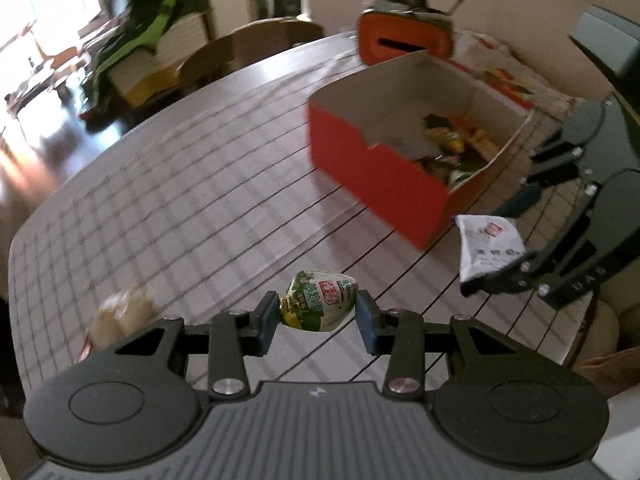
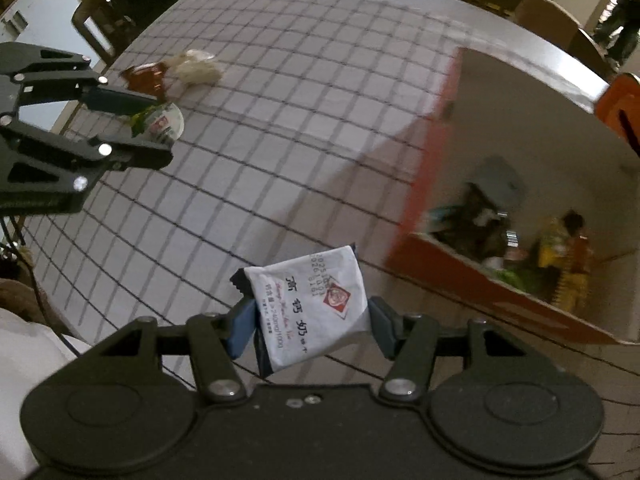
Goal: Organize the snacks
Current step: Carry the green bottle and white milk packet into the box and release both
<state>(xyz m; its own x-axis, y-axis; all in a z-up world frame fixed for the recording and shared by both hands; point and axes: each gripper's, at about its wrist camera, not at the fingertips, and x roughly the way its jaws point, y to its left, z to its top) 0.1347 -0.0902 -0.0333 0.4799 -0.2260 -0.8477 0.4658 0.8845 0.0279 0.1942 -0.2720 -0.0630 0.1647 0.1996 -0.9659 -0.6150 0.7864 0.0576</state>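
The left gripper [image 1: 317, 317] is clamped on a green-and-white snack pouch [image 1: 318, 305], jaws partly closed against its sides. The right gripper [image 2: 312, 325] pinches a white sachet [image 2: 310, 308] likewise. Both items hang above the checked table [image 1: 180, 200]. The orange box [image 1: 376, 176], already holding snacks, lies ahead and to the right of both grippers. Recommended: carry each item fully over the box rim before releasing, one gripper at a time, avoiding collision.
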